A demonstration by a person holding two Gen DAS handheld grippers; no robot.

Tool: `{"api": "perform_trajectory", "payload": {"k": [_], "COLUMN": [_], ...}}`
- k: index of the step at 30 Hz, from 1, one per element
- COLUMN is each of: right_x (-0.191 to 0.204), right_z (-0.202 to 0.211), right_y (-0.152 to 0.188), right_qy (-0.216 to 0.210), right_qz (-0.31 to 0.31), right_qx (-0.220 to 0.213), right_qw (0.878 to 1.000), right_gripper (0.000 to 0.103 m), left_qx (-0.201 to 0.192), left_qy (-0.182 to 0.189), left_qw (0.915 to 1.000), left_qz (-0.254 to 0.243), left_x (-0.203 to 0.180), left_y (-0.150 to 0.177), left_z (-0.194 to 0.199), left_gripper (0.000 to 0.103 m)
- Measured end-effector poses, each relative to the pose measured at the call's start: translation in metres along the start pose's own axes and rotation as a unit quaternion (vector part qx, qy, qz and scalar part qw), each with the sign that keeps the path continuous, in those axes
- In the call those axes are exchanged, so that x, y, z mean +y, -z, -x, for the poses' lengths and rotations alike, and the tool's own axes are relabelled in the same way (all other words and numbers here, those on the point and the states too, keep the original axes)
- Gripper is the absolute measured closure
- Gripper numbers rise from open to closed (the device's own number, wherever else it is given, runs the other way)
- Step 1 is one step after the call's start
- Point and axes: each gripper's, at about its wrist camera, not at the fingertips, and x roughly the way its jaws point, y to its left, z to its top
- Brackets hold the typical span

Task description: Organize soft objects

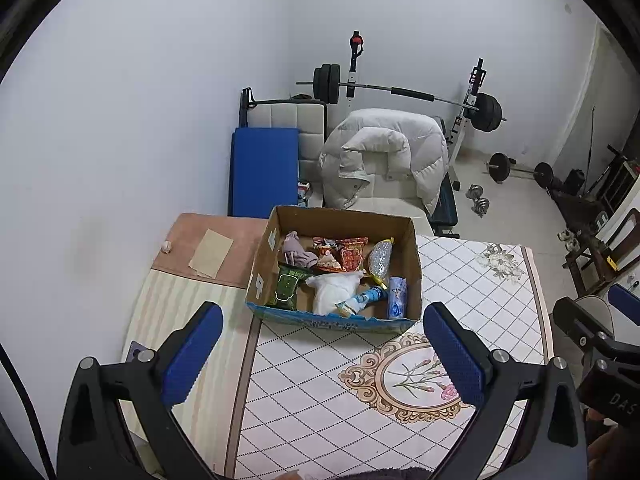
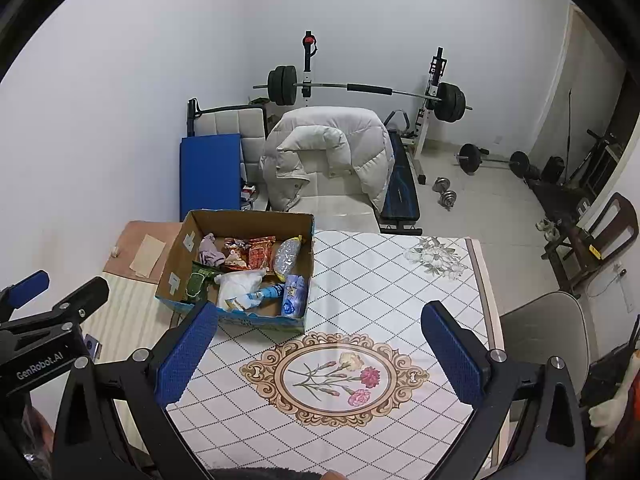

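Observation:
An open cardboard box [image 1: 412, 264] stands on the table [image 1: 320, 380], also in the right wrist view [image 2: 308, 256]. It holds soft items: a white bag [image 1: 334, 288], a green packet [image 1: 286, 288], a mauve cloth [image 1: 298, 254], red snack packets [image 1: 344, 254], a silver pouch [image 1: 380, 258] and a blue tissue pack [image 1: 397, 298]. My left gripper [image 1: 322, 356] is open and empty, above the table just short of the box. My right gripper [image 2: 320, 354] is open and empty, over the floral medallion [image 2: 334, 378], to the right of the box.
A chair with a white down jacket [image 1: 384, 156] stands behind the table. A blue mat [image 1: 264, 172], a barbell rack [image 1: 400, 92] and dumbbells [image 1: 478, 200] lie beyond. A paper scrap [image 1: 211, 253] lies at the table's far left. Another chair [image 2: 548, 332] stands right.

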Motion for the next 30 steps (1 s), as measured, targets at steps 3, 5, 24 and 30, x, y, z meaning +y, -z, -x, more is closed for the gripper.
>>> {"api": "perform_trajectory", "payload": {"k": [3, 5, 24, 30], "right_x": [0.0012, 0.0010, -0.0003, 0.0005], "right_z": [0.0001, 0.0000, 0.0078, 0.0077], "right_y": [0.0001, 0.0003, -0.0019, -0.0020], "right_qy": [0.000, 0.000, 0.002, 0.003], "right_qz": [0.001, 0.001, 0.006, 0.006], "right_qx": [-0.001, -0.001, -0.005, -0.005], "right_qw": [1.000, 1.000, 1.000, 1.000], "right_gripper": [0.000, 0.000, 0.000, 0.000], "left_qx": [0.000, 0.001, -0.002, -0.002], "left_qy": [-0.002, -0.002, -0.001, -0.001], "left_qw": [1.0000, 1.0000, 1.0000, 1.0000], "left_qz": [-0.001, 0.000, -0.007, -0.008], "left_x": [-0.0008, 0.0001, -0.0024, -0.0029], "left_y": [0.0002, 0.0004, 0.0008, 0.0009], "left_z": [0.0006, 0.0008, 0.0055, 0.0059], "left_gripper": [0.000, 0.000, 0.000, 0.000]}}
